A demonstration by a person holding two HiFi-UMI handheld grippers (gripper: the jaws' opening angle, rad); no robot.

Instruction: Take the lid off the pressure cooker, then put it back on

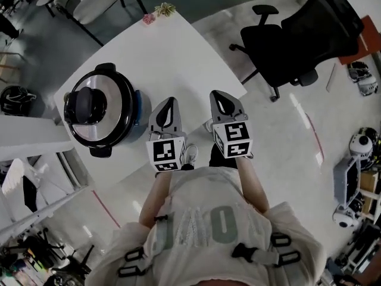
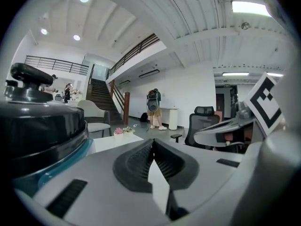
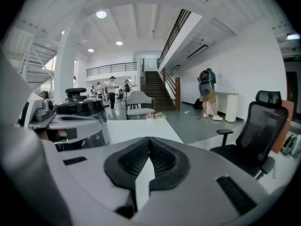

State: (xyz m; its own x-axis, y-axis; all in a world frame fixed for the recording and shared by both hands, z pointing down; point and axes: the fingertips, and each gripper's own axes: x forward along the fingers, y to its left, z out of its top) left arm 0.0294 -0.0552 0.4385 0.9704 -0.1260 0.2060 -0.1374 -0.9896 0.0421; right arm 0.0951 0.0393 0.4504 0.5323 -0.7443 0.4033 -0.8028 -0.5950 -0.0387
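Two grippers, your left gripper and your right gripper, are hovering over the near edge of the white table. Both are showing jaws squeezed tight together with nothing inside. The pressure cooker is sitting by the table's left corner with its lid on top, just beside your left gripper, not touching it.

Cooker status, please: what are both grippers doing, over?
Left gripper shut, empty, beside cooker. Right gripper shut, empty. Lid on cooker. Nothing in the way.
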